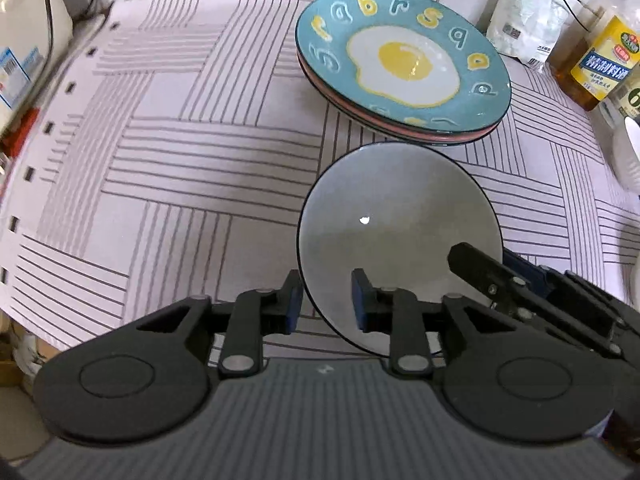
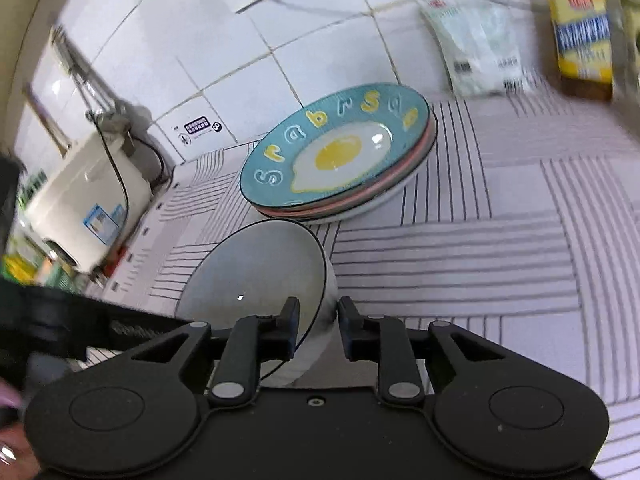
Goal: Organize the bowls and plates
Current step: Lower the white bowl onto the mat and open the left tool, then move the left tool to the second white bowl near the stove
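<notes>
A grey bowl with a dark rim (image 1: 396,236) sits on the striped cloth in front of a stack of plates (image 1: 404,68) topped by a teal fried-egg plate. My left gripper (image 1: 326,300) straddles the bowl's near-left rim, one finger outside and one inside, with a visible gap to the wall. My right gripper (image 2: 318,324) straddles the bowl's (image 2: 260,272) right rim the same way, jaws apart; it also shows in the left wrist view (image 1: 480,268). The plate stack (image 2: 340,152) lies just behind the bowl.
A white appliance (image 2: 84,196) with a cord stands at the left against the tiled wall. An oil bottle (image 1: 600,60) and a white bag (image 1: 528,12) stand at the back right. A white dish edge (image 1: 628,156) shows at the right.
</notes>
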`<move>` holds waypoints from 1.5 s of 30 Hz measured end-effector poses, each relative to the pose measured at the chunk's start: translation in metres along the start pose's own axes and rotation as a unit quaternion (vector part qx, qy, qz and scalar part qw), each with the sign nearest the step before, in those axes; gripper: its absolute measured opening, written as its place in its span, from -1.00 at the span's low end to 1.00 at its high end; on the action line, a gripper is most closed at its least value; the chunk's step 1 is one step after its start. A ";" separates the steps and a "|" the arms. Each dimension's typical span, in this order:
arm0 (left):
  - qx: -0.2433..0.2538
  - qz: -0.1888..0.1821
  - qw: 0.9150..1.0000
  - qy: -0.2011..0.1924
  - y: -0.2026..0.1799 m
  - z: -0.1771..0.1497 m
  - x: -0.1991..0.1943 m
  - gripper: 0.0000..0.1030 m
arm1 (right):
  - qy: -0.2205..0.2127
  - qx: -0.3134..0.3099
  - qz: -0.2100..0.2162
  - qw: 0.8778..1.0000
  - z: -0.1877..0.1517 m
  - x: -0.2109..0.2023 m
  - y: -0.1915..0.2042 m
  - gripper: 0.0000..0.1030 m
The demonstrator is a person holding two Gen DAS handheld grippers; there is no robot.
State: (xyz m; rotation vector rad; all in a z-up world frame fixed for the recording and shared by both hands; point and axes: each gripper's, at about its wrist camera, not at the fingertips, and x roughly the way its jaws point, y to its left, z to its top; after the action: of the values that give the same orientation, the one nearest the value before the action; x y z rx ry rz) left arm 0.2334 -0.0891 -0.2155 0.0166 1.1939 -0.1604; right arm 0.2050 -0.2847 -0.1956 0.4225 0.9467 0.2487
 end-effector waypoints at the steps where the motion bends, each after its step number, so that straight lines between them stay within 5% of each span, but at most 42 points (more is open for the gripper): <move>1: 0.005 0.003 1.000 -0.003 -0.002 0.000 -0.003 -0.36 | -0.001 -0.005 -0.001 1.000 0.001 -0.001 0.001 -0.48; 7: 0.047 0.035 0.998 -0.005 -0.017 -0.006 -0.032 -0.18 | -0.016 -0.034 -0.008 0.999 0.007 -0.028 0.004 -0.48; 13: 0.096 0.027 0.995 -0.013 -0.037 -0.014 -0.073 0.03 | -0.012 -0.068 -0.021 0.997 0.013 -0.067 0.004 -0.45; 23: 0.132 0.003 0.991 -0.021 -0.073 -0.025 -0.111 0.24 | -0.051 -0.103 -0.067 0.991 0.008 -0.139 -0.003 -0.01; 45: 0.222 -0.046 0.974 -0.021 -0.205 -0.026 -0.105 0.33 | -0.145 0.004 -0.198 0.969 -0.006 -0.252 -0.101 0.10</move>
State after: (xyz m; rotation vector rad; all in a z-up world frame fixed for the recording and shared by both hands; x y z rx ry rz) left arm 0.1442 -0.2773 -0.1127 0.3480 1.0973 -0.5058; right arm 0.0601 -0.4704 -0.0611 0.2595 0.7239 -0.1777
